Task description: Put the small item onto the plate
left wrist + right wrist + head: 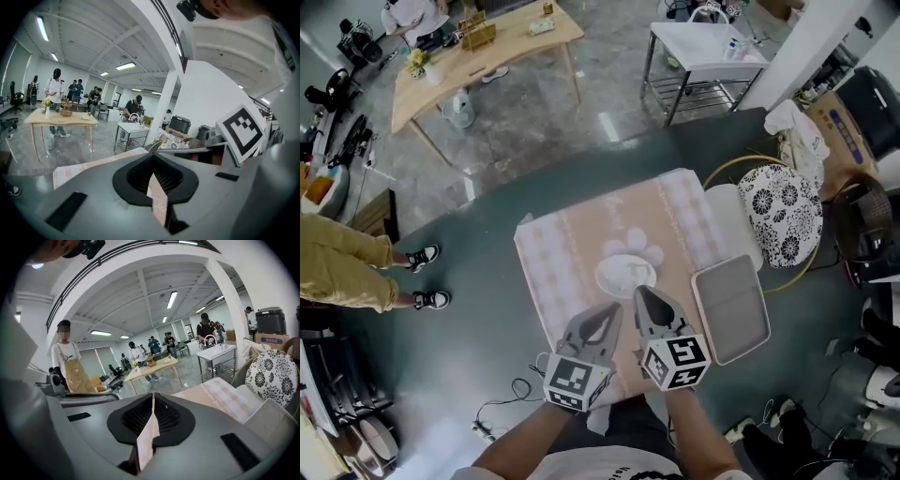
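Observation:
A white plate (625, 275) lies in the middle of a pink and beige cloth (562, 272) on the dark green table (478, 319). A small pale item seems to rest on the plate, too faint to make out. My left gripper (614, 309) hovers just short of the plate's near rim, jaws together. My right gripper (640, 292) is beside it, its tips over the plate's near edge, also shut. In the left gripper view the left gripper (152, 160) holds nothing; only cloth shows through a thin slit. The right gripper (153, 398) looks the same in its own view.
An empty grey tray (731, 309) lies right of the cloth. A chair with a black-and-white flowered cushion (785, 214) stands at the table's right edge. Thin cables (502, 408) trail on the near left. A person in yellow trousers (347, 267) stands at the left.

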Tool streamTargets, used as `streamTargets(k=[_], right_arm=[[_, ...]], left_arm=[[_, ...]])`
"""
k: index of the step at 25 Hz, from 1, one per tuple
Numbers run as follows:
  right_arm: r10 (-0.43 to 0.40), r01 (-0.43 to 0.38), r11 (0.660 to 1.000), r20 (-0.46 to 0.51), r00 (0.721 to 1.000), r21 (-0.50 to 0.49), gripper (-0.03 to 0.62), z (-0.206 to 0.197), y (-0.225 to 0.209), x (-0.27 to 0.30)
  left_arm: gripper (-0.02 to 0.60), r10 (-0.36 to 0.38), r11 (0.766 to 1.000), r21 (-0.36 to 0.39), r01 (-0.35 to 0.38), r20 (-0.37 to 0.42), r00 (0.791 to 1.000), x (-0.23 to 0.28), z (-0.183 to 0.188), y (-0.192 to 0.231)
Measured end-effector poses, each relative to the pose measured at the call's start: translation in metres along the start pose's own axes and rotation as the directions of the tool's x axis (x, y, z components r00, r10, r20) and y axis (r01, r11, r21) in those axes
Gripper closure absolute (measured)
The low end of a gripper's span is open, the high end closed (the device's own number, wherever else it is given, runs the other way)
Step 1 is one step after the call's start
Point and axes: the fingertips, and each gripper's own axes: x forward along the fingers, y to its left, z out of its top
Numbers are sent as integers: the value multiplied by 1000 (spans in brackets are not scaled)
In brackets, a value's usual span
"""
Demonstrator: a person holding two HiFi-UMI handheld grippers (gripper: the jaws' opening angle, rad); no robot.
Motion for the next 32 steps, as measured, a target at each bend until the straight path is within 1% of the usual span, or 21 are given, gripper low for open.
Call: streamTargets(k=[4,7,14,22,27,32], right_arm=[[25,-23,999,71,997,-22,576,28,28,-21],[39,-35,999,104,994,-36,579,42,49,-41],[37,-23,997,192,981,-76,579,78,80,-77],[37,-12,994,243,969,-105,580,98,123,-119],[39,-5,992,271,962,-124,580,99,148,-139],[34,10,989,295,955,-145,580,105,164,-157]], left_arm=[[575,-22,1000,15,22,30,999,-21,24,-9],[575,-31,999,24,30,49,998,-41,41,-19],[575,-65,996,65,58,114,991,-76,81,-35],[575,-106,992,88,93,162,981,-122,111,-53],[575,-125,988,110,105,194,973,-150,119,-62],[575,-141,986,121,117,218,966,-170,127,-70]])
